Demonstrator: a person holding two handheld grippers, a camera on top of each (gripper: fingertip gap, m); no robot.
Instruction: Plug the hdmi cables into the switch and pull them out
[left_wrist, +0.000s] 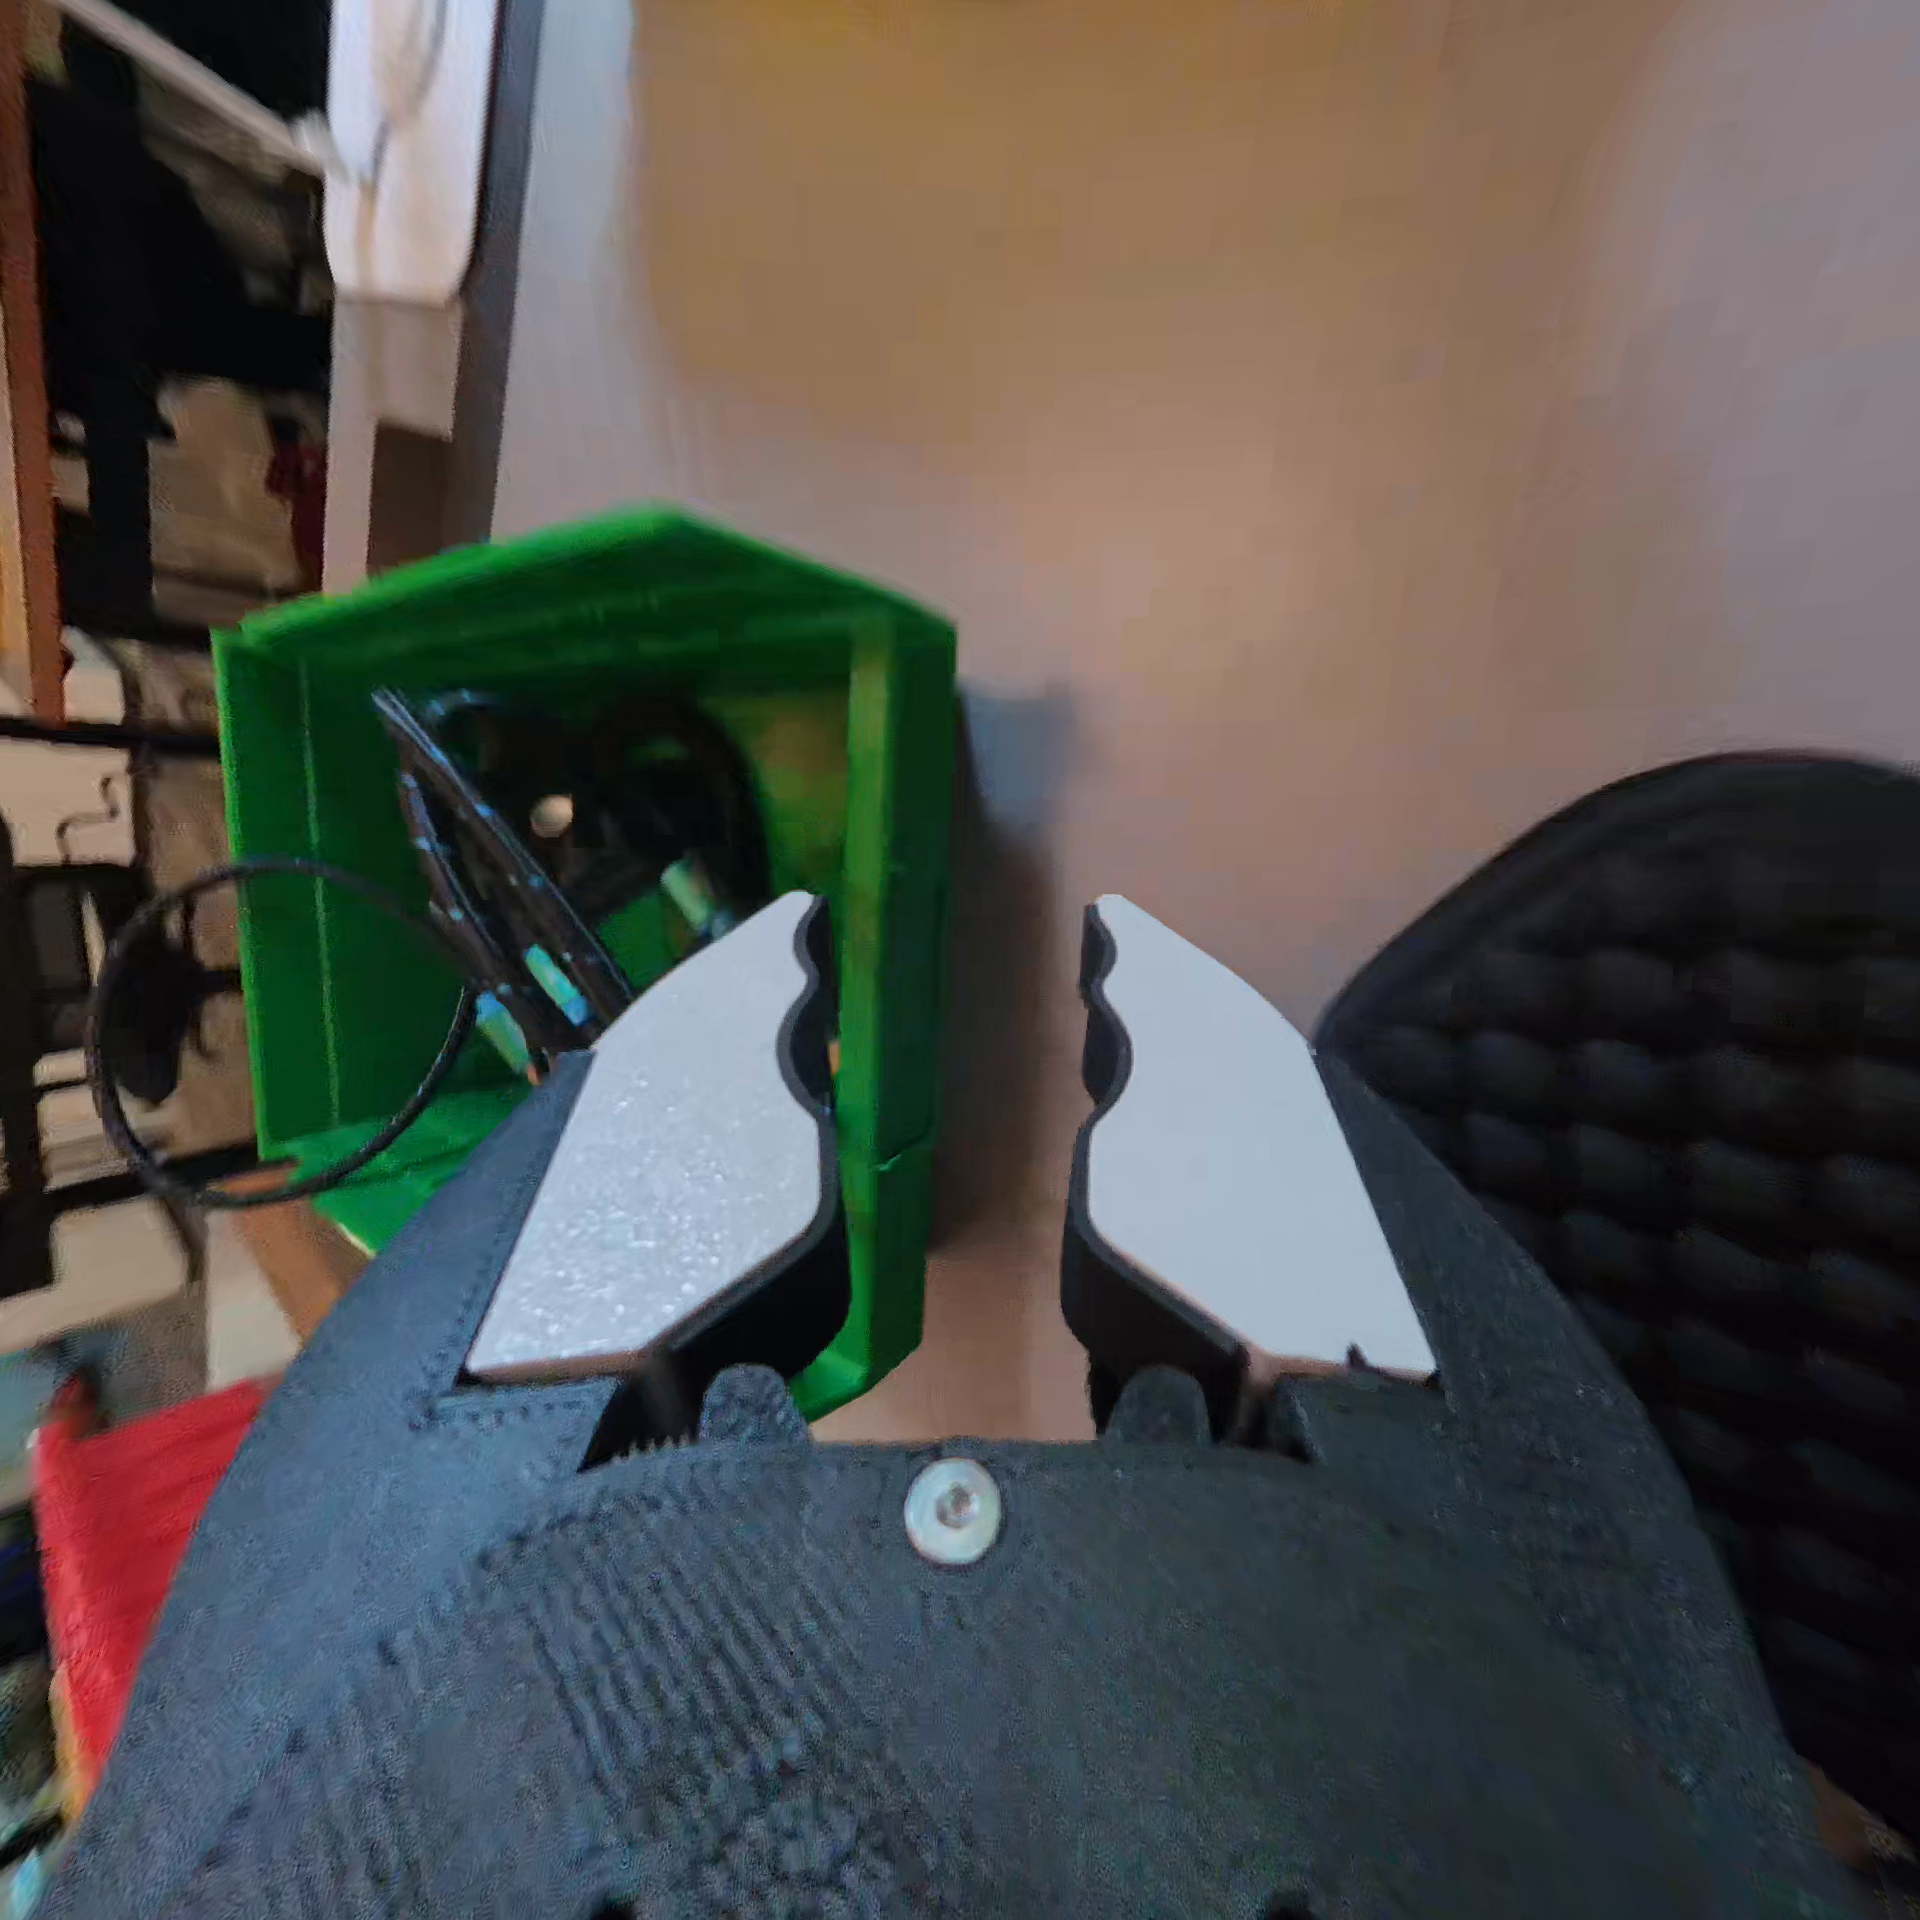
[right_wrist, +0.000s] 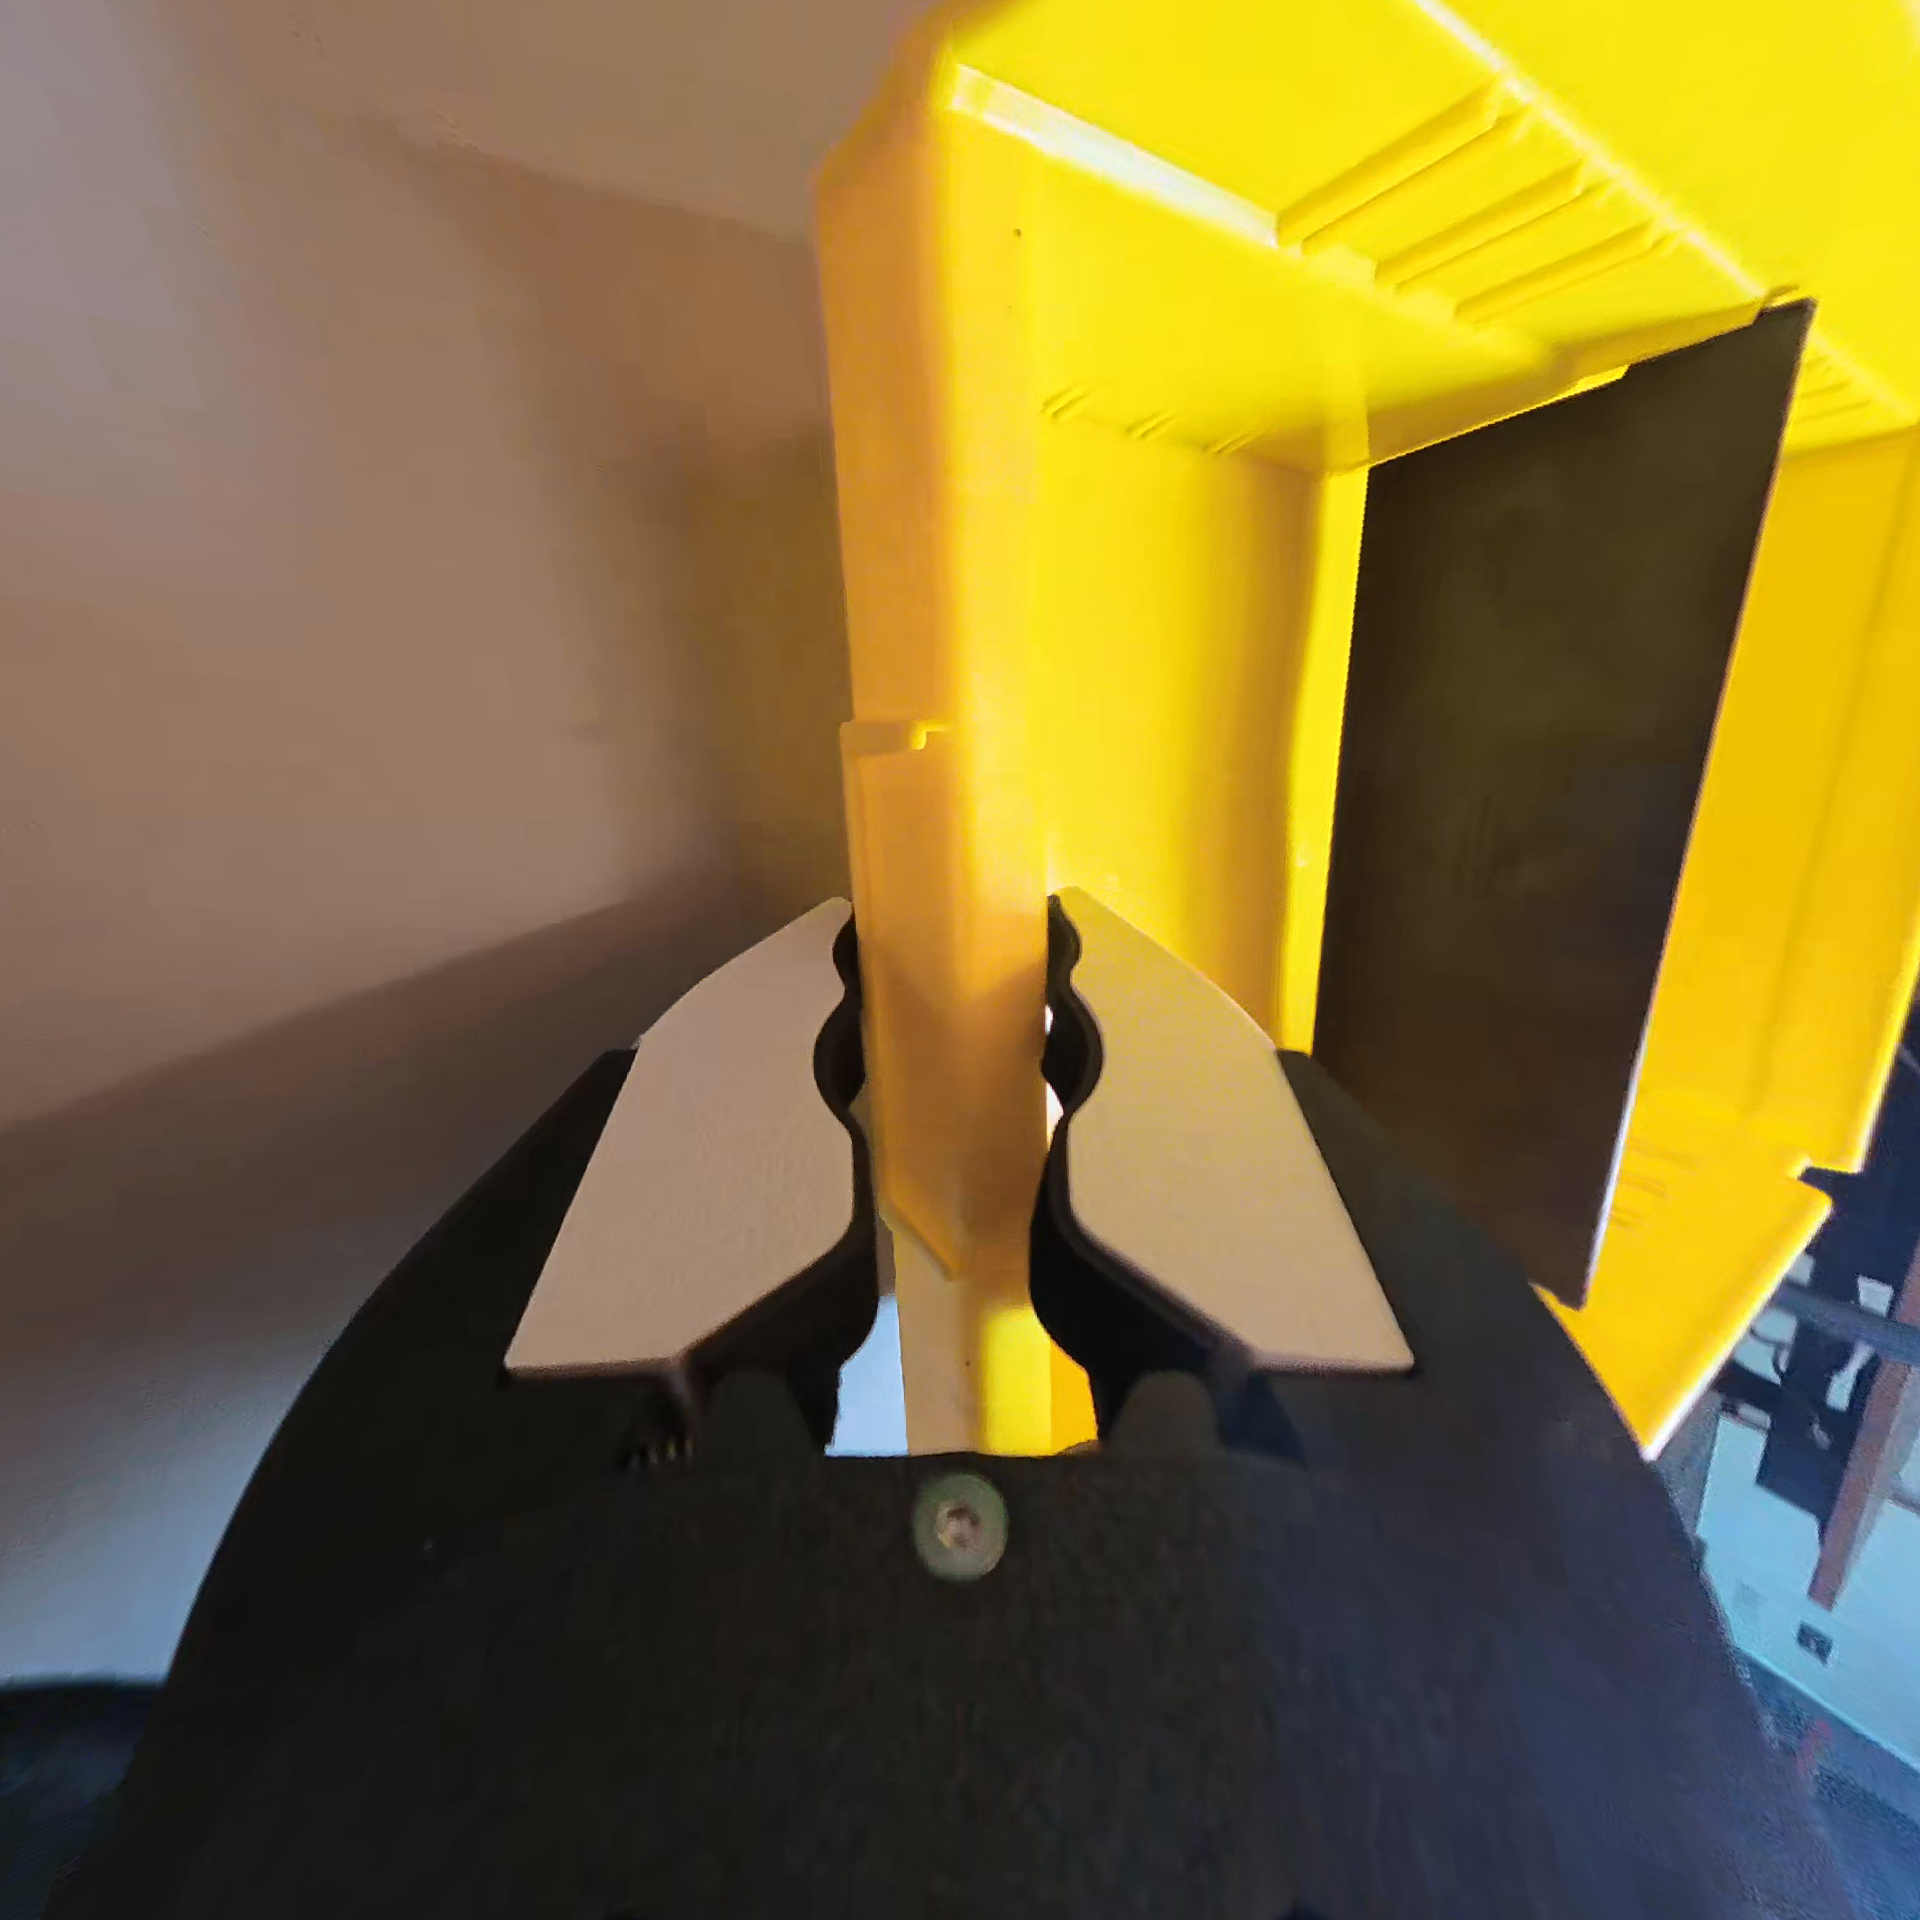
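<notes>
In the left wrist view a green plastic bin (left_wrist: 582, 623) lies on its side on the tan table (left_wrist: 1247, 416). It holds several black cables (left_wrist: 499, 935) with metal plugs, and one cable loops out at the left. My left gripper (left_wrist: 956, 914) is open. The bin's right wall shows in the left part of the gap between the jaws. In the right wrist view my right gripper (right_wrist: 951, 914) is shut on the corner wall of a yellow plastic bin (right_wrist: 1143, 623). A flat dark slab (right_wrist: 1538, 779) sits inside that bin. I cannot make out any ports on it.
A black quilted object (left_wrist: 1662, 1143) fills the right side of the left wrist view. A red object (left_wrist: 114, 1507) lies at the lower left. Shelving and clutter (left_wrist: 156, 520) stand beyond the table's left edge. Dark frames (right_wrist: 1849, 1403) show behind the yellow bin. Spacing between my two grippers at the tips: around 30 centimetres.
</notes>
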